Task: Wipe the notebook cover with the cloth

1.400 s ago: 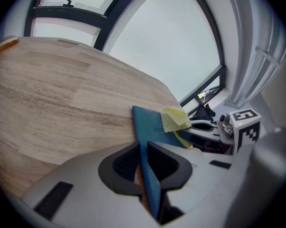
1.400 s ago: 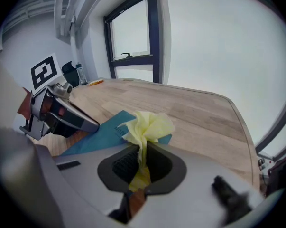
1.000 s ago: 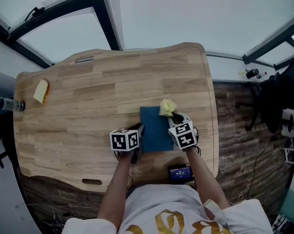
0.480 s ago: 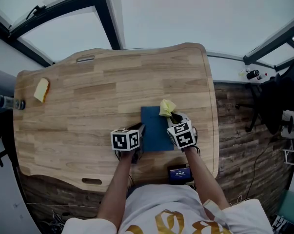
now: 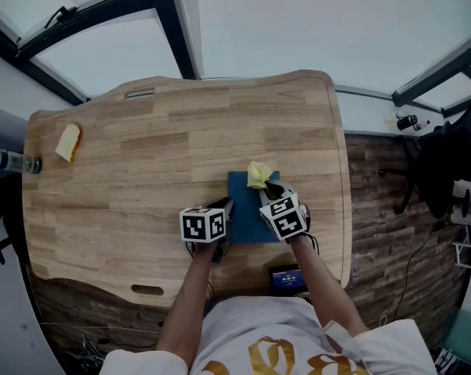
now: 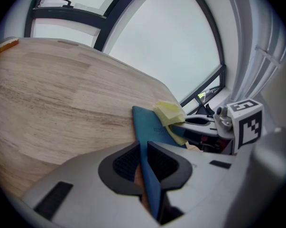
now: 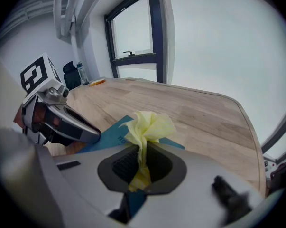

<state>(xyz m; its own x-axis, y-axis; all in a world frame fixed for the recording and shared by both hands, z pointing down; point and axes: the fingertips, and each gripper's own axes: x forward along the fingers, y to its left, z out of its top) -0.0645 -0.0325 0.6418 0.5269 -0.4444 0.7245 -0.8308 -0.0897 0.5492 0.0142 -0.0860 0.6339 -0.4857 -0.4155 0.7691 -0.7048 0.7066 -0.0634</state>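
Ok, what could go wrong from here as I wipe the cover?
1. The left gripper pinches the notebook only at its left edge; a sideways wipe might pivot it or pull it free.
2. The cloth is a small bunched tuft in the right gripper; pressing low might scrape the gripper tips across the cover.
3. The small device at the near edge of the table, by the right forearm, could get knocked.
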